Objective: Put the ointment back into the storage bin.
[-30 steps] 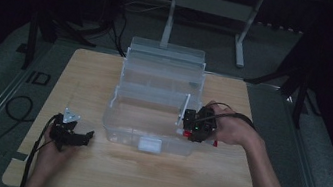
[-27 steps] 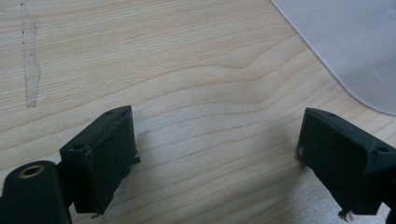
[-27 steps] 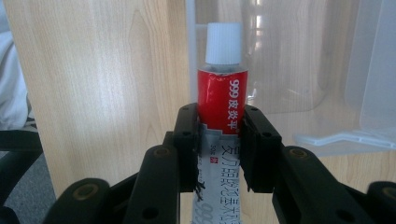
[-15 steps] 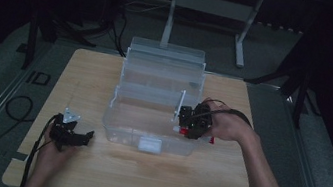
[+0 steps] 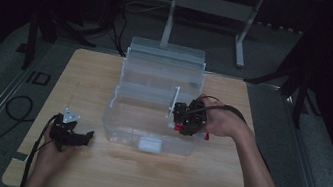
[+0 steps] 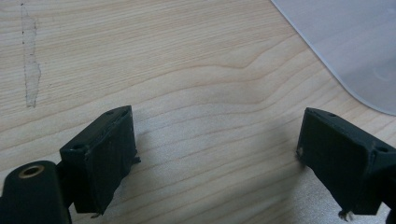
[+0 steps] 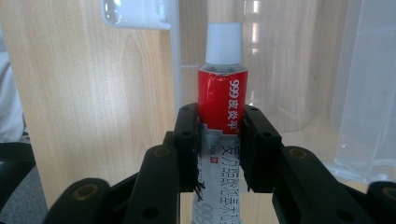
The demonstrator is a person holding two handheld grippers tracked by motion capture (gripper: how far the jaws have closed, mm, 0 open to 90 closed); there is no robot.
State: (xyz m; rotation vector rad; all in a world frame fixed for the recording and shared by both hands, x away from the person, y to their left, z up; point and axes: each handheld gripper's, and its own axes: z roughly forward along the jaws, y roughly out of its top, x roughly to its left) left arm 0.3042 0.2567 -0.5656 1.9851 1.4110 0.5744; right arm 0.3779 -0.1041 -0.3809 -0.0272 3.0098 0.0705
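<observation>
Tube (image 7: 219,88) sits pinched in our right hand-held gripper (image 5: 187,118), over the right end of the box (image 5: 150,116). Placing it inside is, we judge, left. Our left hand-held gripper (image 5: 71,134) rests spread and empty, left of the box on the desk (image 5: 140,180).

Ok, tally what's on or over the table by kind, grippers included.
Clear plastic storage box: 1
Red-and-white ointment tube, white cap: 1
Grippers: 2, left gripper open, right gripper shut on the tube
Total: 4
</observation>
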